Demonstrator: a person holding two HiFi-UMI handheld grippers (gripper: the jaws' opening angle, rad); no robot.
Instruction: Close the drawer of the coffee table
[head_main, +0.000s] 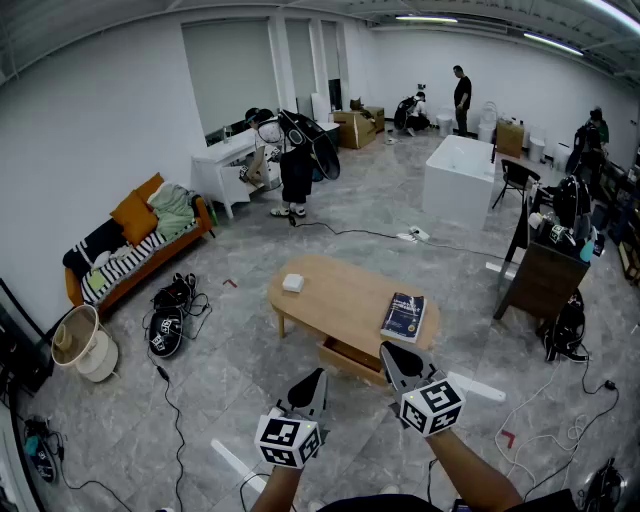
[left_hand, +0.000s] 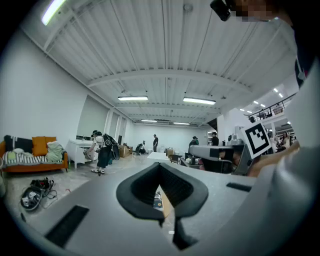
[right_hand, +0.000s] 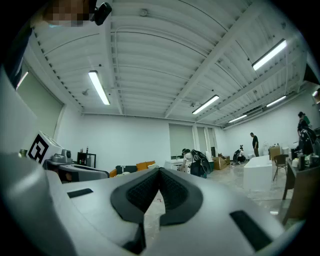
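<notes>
The light wooden coffee table (head_main: 340, 296) stands in the middle of the floor in the head view. Its drawer (head_main: 350, 359) is pulled out from the near side. A dark book (head_main: 404, 316) and a small white box (head_main: 293, 283) lie on its top. My left gripper (head_main: 315, 379) hovers in front of the drawer, a little to its left. My right gripper (head_main: 392, 353) is held just right of the drawer's front. Both are shut on nothing. The left gripper (left_hand: 160, 165) looks along the table; the right gripper (right_hand: 159, 170) looks across the room.
An orange sofa (head_main: 132, 246) lines the left wall, with bags (head_main: 170, 314) and cables on the floor before it. A basket (head_main: 80, 342) sits at far left. A dark cabinet (head_main: 546, 276) stands right, a white block (head_main: 460, 180) behind. A person (head_main: 296, 172) stands beyond the table.
</notes>
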